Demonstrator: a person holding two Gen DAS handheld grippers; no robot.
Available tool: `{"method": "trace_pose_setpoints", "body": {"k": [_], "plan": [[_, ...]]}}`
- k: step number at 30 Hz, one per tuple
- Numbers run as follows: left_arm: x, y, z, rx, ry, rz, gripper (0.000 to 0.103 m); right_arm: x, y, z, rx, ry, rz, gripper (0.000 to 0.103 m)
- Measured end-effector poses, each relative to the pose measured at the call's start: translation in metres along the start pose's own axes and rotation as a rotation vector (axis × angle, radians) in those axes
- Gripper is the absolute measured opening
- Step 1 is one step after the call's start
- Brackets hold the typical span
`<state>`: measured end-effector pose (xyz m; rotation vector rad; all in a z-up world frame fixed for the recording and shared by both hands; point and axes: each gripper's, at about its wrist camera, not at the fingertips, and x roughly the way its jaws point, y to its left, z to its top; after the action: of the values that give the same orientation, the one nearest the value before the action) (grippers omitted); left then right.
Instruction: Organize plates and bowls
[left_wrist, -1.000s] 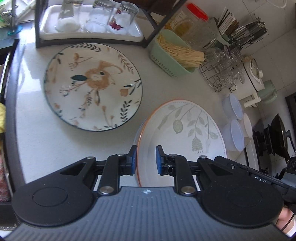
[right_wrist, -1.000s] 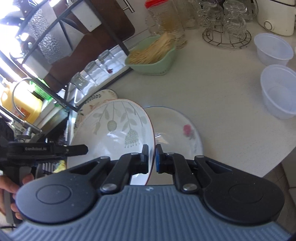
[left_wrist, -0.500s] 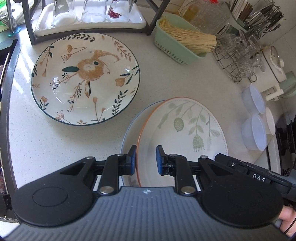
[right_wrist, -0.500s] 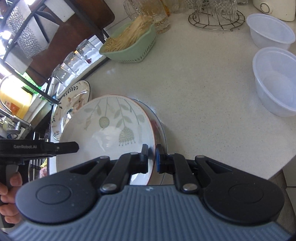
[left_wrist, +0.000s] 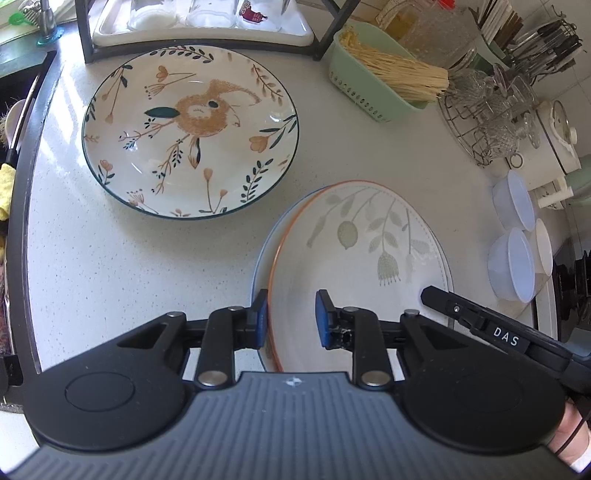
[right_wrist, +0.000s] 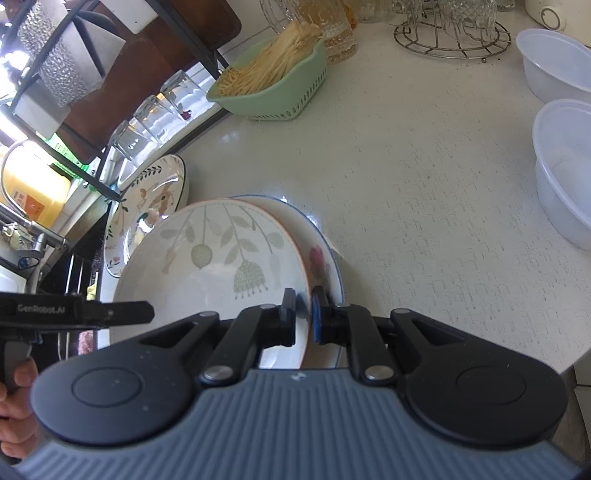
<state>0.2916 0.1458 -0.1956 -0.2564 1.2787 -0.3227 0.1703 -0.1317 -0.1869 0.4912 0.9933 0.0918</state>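
An orange-rimmed plate with a green plant print (left_wrist: 365, 258) (right_wrist: 218, 266) lies on top of a blue-rimmed plate with a red flower (right_wrist: 321, 258), whose left edge shows in the left wrist view (left_wrist: 263, 258). My right gripper (right_wrist: 303, 319) is shut on the orange-rimmed plate's near right rim. My left gripper (left_wrist: 290, 319) straddles the plate's left rim with its jaws apart, open. A large plate with a rabbit print (left_wrist: 190, 129) (right_wrist: 147, 210) lies on the counter to the far left.
A green basket of sticks (left_wrist: 384, 85) (right_wrist: 273, 85), a wire rack of glasses (left_wrist: 491, 114), clear plastic bowls (left_wrist: 513, 258) (right_wrist: 565, 166), a dark shelf frame with a tray of glasses (left_wrist: 199, 22) and the sink edge (left_wrist: 22, 155) surround the white counter (right_wrist: 424, 206).
The orange-rimmed plate has come down onto the blue-rimmed plate, covering most of it. My left gripper's jaws have opened wider around its rim. Both grippers have moved lower and closer to the counter.
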Motion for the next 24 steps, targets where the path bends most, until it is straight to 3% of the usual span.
{"method": "trace_pose_setpoints", "body": {"k": [3,8,14,24], "plan": [[-0.006,0.013,-0.002,-0.083,0.000,-0.047,0.028,-0.001,-0.001,0.000,-0.007,-0.012,0.006,0.012],[-0.022,0.031,-0.002,-0.160,-0.051,-0.043,0.028,0.000,-0.001,-0.002,-0.012,-0.037,0.017,0.010],[-0.040,0.020,-0.002,-0.129,-0.114,-0.003,0.028,0.001,0.002,0.003,-0.048,-0.041,0.003,0.010],[-0.075,-0.028,-0.009,-0.035,-0.231,0.032,0.028,-0.048,0.017,0.016,-0.159,-0.170,-0.043,0.010]]}}
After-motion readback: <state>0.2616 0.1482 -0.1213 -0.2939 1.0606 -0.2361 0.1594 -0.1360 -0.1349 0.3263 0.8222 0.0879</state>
